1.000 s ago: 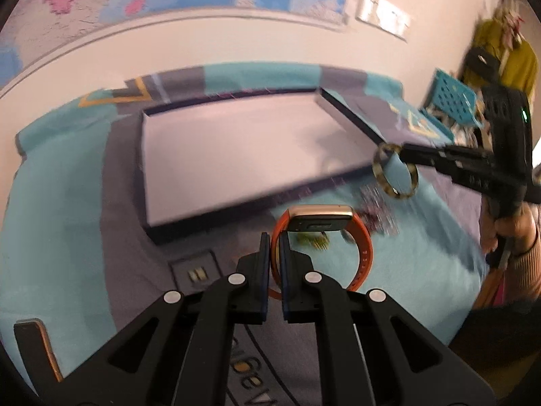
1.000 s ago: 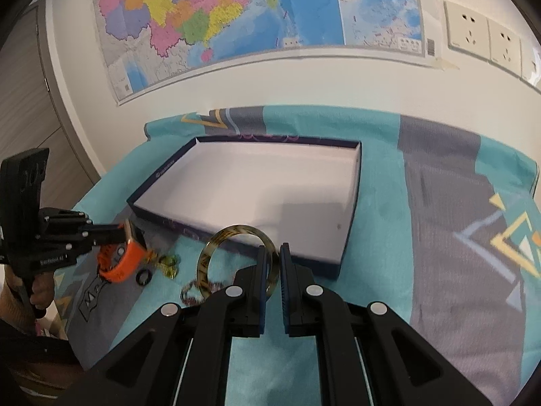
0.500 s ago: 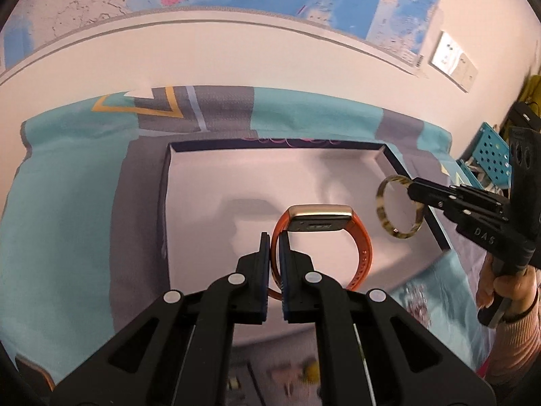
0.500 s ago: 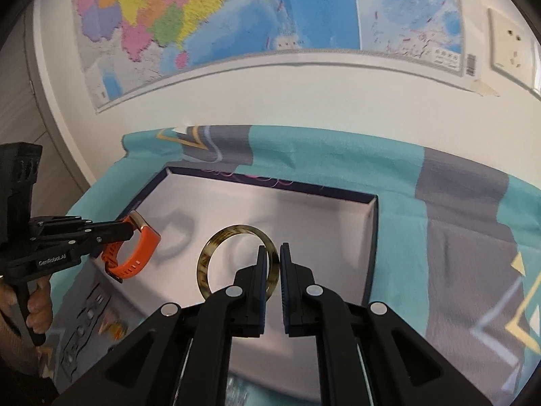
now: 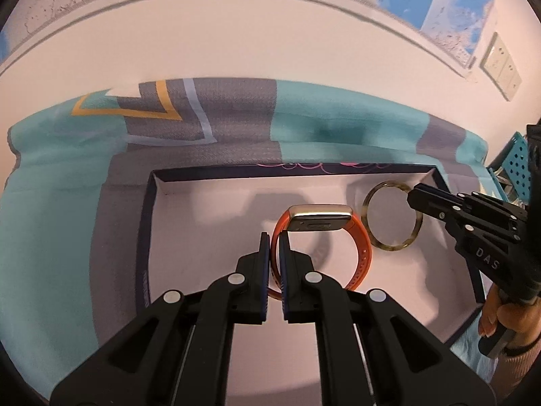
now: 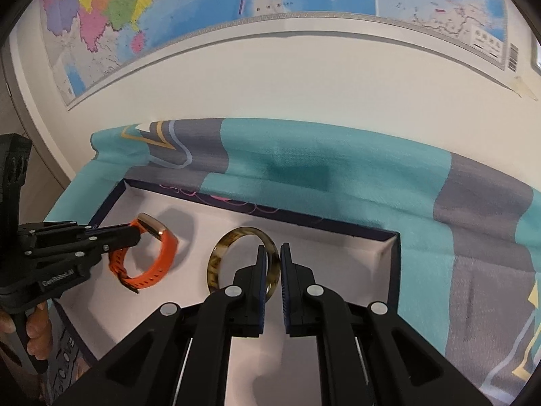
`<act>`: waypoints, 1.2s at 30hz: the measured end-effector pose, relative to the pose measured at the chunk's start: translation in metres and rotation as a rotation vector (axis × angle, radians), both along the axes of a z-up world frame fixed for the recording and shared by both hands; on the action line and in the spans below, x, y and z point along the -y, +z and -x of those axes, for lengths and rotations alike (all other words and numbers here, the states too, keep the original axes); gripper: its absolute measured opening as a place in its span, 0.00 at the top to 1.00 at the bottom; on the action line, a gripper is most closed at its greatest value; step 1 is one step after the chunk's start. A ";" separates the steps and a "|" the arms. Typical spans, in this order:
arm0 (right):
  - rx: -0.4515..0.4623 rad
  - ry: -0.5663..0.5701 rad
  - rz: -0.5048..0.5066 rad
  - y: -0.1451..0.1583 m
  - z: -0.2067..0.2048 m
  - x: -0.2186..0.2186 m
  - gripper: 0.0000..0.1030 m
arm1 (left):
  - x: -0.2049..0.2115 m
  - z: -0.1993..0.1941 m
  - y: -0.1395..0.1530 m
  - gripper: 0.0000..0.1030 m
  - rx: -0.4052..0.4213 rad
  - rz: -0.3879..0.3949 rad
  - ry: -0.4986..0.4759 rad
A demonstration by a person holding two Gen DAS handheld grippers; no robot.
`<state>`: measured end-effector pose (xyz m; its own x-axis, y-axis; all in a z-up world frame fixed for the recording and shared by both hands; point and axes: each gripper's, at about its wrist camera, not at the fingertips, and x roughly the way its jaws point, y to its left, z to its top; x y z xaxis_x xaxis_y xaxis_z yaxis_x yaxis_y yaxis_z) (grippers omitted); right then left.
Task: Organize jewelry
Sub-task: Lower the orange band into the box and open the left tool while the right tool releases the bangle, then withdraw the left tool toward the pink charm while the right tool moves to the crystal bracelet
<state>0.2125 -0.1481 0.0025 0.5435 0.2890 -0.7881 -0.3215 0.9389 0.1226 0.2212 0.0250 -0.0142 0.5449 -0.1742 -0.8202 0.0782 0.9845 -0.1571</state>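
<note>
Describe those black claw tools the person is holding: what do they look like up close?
Each is a matte black plastic hand-held gripper. The left gripper and right gripper have two flat fingers lined with dark blue ribbed pads, on angular linkages dotted with round silver pins. White lettering marks the side of each body. The right one has a pistol-style handle; a pink ribbed sleeve cuff with a thin dark wristband shows beneath it.

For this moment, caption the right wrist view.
Right claw holds a tortoiseshell bangle over the white-lined navy box.
</note>
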 end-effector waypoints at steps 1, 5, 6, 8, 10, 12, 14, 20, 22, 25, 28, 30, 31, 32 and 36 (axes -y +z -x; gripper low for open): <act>-0.002 0.001 0.005 0.000 -0.002 -0.001 0.94 | 0.001 -0.003 -0.002 0.94 -0.008 -0.003 0.003; -0.021 -0.003 0.020 -0.002 -0.008 -0.004 0.97 | 0.005 -0.013 -0.008 0.94 -0.037 -0.011 0.013; -0.021 -0.005 0.026 -0.002 -0.009 -0.005 0.98 | 0.006 -0.015 -0.008 0.94 -0.040 -0.009 0.014; -0.026 -0.008 0.037 -0.003 -0.012 -0.006 0.98 | 0.008 -0.018 -0.008 0.94 -0.048 -0.005 0.017; -0.028 -0.013 0.038 -0.003 -0.014 -0.006 0.98 | 0.010 -0.022 -0.008 0.94 -0.060 0.001 0.020; -0.030 -0.013 0.034 -0.004 -0.014 -0.007 0.97 | 0.012 -0.025 -0.008 0.93 -0.068 0.001 0.024; -0.026 0.001 0.028 -0.002 -0.010 -0.007 0.94 | 0.012 -0.029 -0.009 0.93 -0.079 0.008 0.031; -0.026 0.109 0.042 0.004 0.018 -0.015 0.91 | 0.009 -0.030 -0.011 0.92 -0.094 0.026 0.049; -0.036 0.161 0.043 0.004 0.028 -0.023 0.91 | 0.009 -0.030 -0.011 0.92 -0.097 0.041 0.054; -0.062 0.229 0.072 -0.003 0.038 -0.036 0.91 | 0.009 -0.029 -0.012 0.90 -0.094 0.052 0.060; -0.092 0.230 0.090 -0.015 0.035 -0.040 0.91 | 0.007 -0.023 -0.010 0.83 -0.078 0.062 0.062; -0.104 0.204 0.075 -0.019 0.029 -0.036 0.90 | 0.004 -0.015 -0.006 0.76 -0.053 0.057 0.060; -0.103 0.183 0.071 -0.020 0.025 -0.034 0.90 | 0.003 -0.011 -0.003 0.75 -0.040 0.052 0.060; -0.099 0.168 0.073 -0.020 0.024 -0.032 0.90 | 0.001 -0.007 0.000 0.73 -0.023 0.051 0.059; -0.076 0.151 0.052 -0.017 0.027 -0.026 0.86 | -0.004 0.012 0.015 0.69 0.048 0.050 0.043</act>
<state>0.1854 -0.1222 -0.0142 0.4352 0.3206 -0.8414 -0.4509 0.8864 0.1045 0.2096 0.0292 0.0010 0.5912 -0.1896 -0.7839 0.0444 0.9781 -0.2031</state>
